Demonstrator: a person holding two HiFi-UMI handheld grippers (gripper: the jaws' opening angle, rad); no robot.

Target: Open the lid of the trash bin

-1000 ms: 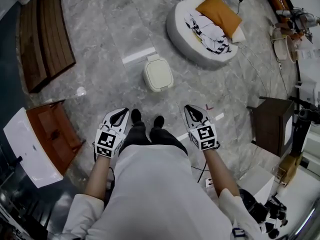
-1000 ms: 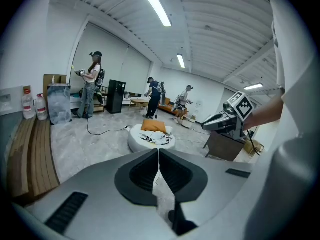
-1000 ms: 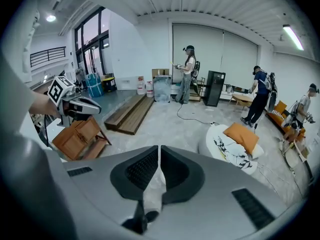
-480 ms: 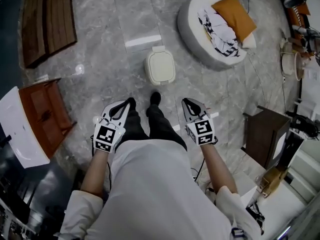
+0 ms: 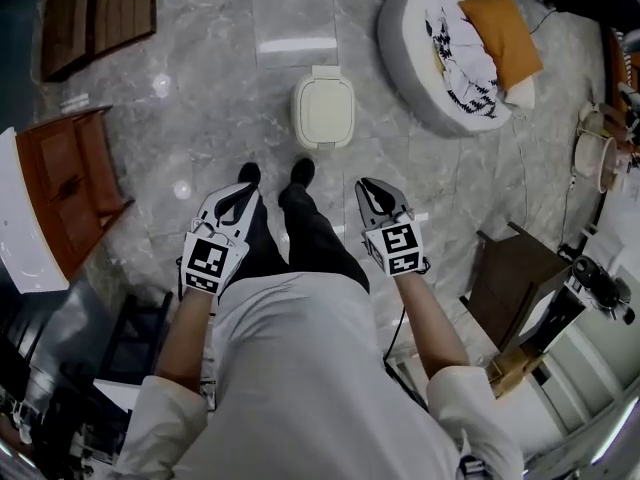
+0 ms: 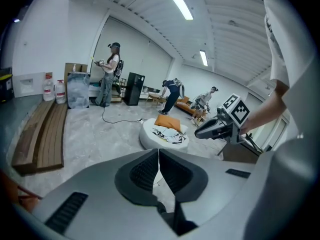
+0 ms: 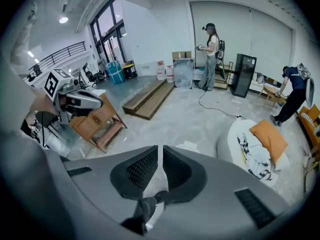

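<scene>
As the trash bin has drawn nearer, left tongs and right tongs stay closed, empty.

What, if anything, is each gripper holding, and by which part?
Nothing is held. The left gripper and right gripper both have jaws together and empty; the trash bin stands apart from both, lid shut.

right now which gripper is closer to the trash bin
The right gripper: its tips sit nearer the closed white trash bin than the left gripper, which hangs further aside.
</scene>
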